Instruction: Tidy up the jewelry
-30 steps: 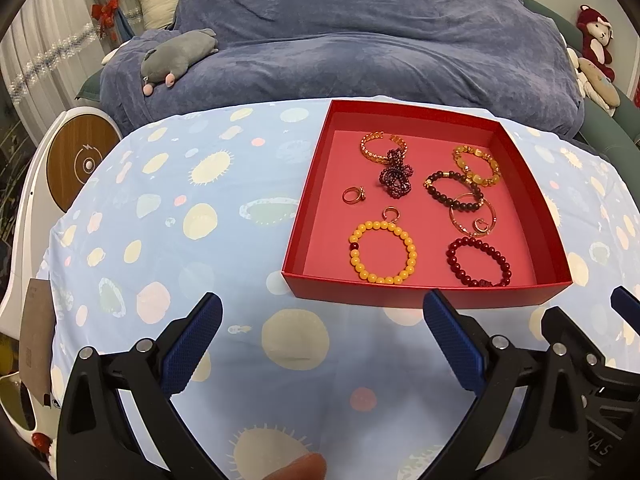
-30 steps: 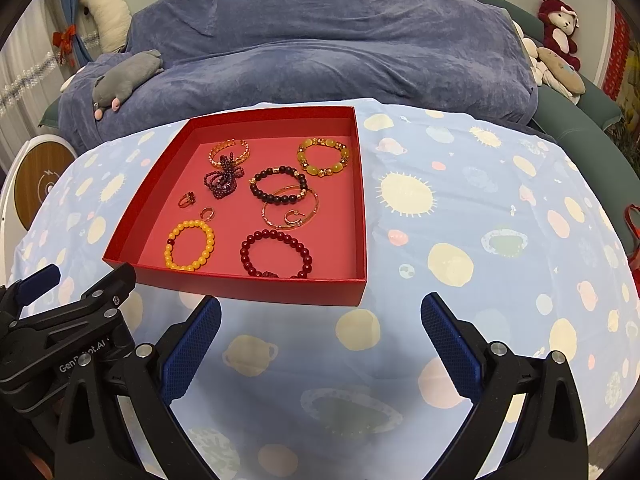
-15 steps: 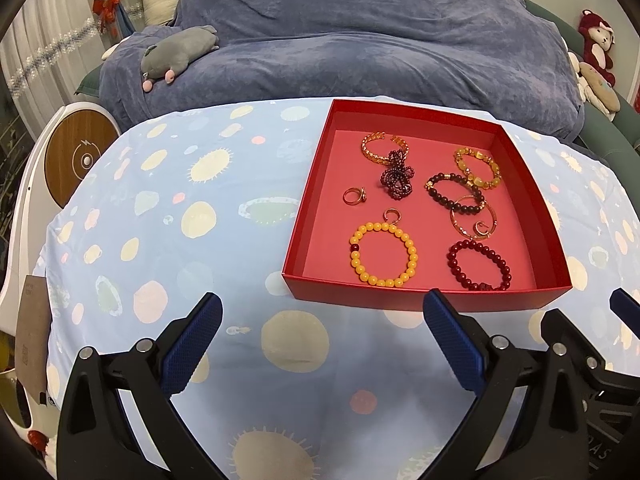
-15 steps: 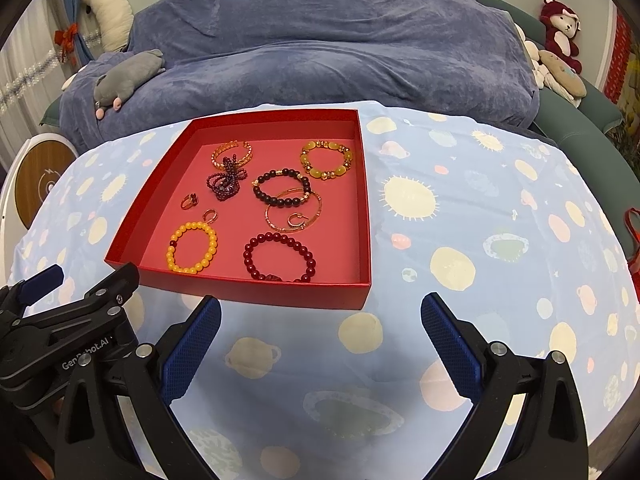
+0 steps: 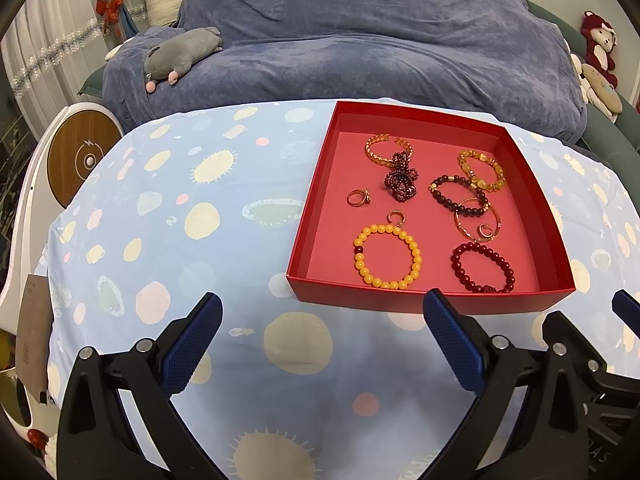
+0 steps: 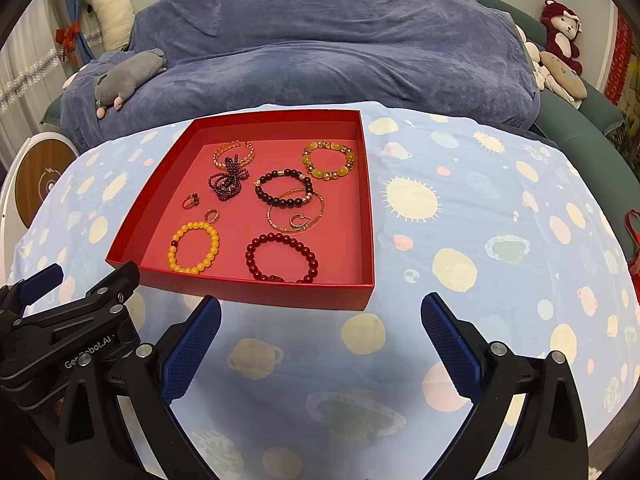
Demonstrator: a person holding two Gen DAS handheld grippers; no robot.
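Observation:
A shallow red box (image 5: 416, 304) (image 6: 256, 294) sits on a light blue spotted cloth. Inside lie a yellow bead bracelet (image 5: 387, 256) (image 6: 193, 247), a dark red bead bracelet (image 5: 482, 267) (image 6: 281, 258), a black bead bracelet (image 5: 458, 196) (image 6: 283, 187), an amber bracelet (image 5: 481, 169) (image 6: 329, 160), a gold chain bracelet (image 5: 386, 148) (image 6: 234, 153), a purple bead cluster (image 5: 401, 181) (image 6: 227, 184), a thin gold bangle (image 5: 476, 220) (image 6: 295, 211) and small rings (image 5: 358, 197) (image 6: 192, 200). My left gripper (image 5: 322, 344) is open in front of the box. My right gripper (image 6: 320, 340) is open beside it.
A blue-covered sofa (image 5: 360, 40) stands behind the table with a grey plush (image 5: 182, 54) on it and stuffed toys (image 6: 562, 36) at the right. A white round device with a wooden face (image 5: 80, 156) stands at the left. Cloth spreads on both sides of the box.
Both grippers have drawn slightly nearer the box and risen a little. A fingertip at the left view's bottom edge is gone. Both stay open.

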